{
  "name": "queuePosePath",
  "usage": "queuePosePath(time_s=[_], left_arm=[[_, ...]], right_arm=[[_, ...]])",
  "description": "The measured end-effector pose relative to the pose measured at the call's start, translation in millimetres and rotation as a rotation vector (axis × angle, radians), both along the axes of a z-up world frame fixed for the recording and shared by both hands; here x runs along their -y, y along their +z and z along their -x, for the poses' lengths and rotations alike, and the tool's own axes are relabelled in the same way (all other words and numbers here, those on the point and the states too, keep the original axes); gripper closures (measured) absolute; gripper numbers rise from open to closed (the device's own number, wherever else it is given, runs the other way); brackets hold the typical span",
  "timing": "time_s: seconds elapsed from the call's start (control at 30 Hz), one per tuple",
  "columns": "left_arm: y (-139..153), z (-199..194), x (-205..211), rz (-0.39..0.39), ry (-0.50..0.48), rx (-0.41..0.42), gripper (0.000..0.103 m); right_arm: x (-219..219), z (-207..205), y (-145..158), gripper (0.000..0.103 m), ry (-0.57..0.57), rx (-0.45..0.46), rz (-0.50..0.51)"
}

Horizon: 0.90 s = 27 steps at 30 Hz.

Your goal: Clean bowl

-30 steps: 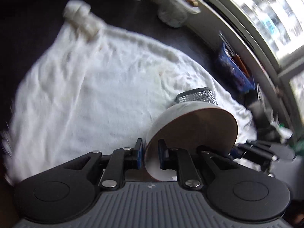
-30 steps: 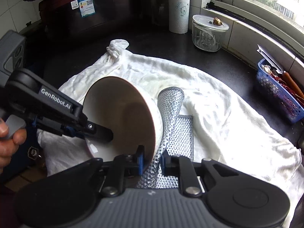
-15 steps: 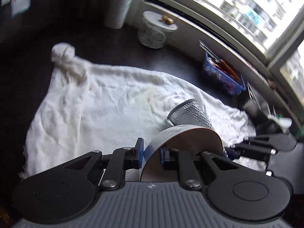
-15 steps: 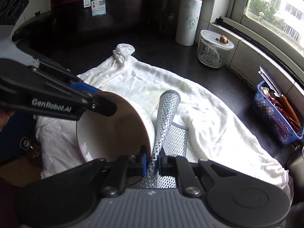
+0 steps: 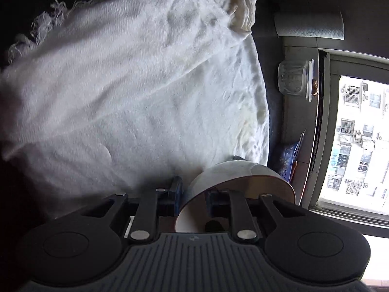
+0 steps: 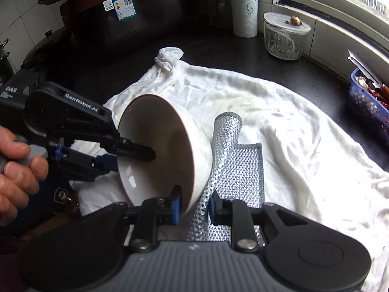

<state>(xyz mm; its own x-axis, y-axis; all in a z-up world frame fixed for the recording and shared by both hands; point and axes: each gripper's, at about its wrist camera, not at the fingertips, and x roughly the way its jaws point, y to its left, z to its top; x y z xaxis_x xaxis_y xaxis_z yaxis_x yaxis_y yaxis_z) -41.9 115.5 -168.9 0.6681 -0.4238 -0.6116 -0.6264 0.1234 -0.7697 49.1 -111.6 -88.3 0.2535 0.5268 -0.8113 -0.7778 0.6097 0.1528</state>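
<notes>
Dark desk (image 6: 287,58), one white cloth (image 6: 291,126) spread to its near edge. One bowl (image 6: 170,146), tipped, rim clamped by left tool (image 6: 136,155); right tool (image 6: 193,205) apparently pinching one mesh scourer (image 6: 226,136) against bowl's wall.

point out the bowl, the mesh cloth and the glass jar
bowl (image 6: 158,146): right wrist view, on its inner wall
mesh cloth (image 6: 245,170): right wrist view, on the flat part
glass jar (image 6: 284,40): right wrist view, on its side wall

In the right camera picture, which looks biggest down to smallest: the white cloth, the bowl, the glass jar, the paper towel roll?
1. White cloth
2. Bowl, though it is nearest the camera
3. Glass jar and paper towel roll: too alike to rank.
</notes>
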Motion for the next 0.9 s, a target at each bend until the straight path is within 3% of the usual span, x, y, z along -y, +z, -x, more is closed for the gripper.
queuePosePath(time_s=[0.1,0.23,0.27,0.37,0.57,0.67,0.7,0.8,0.9], left_arm=[[2,-11,9,-0.004,-0.048,0.007,0.084],[17,-28,21,-0.147,-0.196,0.036,0.084],[25,-33,24,-0.218,-0.244,0.038,0.084],[58,-44,40,-0.559,-0.416,0.063,0.084],[103,-48,84,-1.144,-0.725,0.185,0.083],[108,-45,96,-1.246,-0.79,0.214,0.093],[109,-45,95,-1.238,-0.779,0.216,0.093],[106,-44,75,-1.094,-0.663,0.198,0.091],[92,-38,45,-0.837,-0.494,0.172,0.089]], right_arm=[[3,-2,3,0.083,-0.021,0.026,0.003],[6,-8,10,0.086,-0.033,0.109,0.027],[6,-9,10,0.087,-0.03,0.118,0.034],[7,-8,9,0.088,-0.014,0.152,0.055],[-2,7,12,0.091,0.063,0.267,0.11],[-6,13,14,0.091,0.103,0.323,0.139],[-7,14,15,0.091,0.113,0.334,0.146],[-3,9,15,0.09,0.097,0.293,0.125],[2,0,12,0.087,0.065,0.194,0.084]])
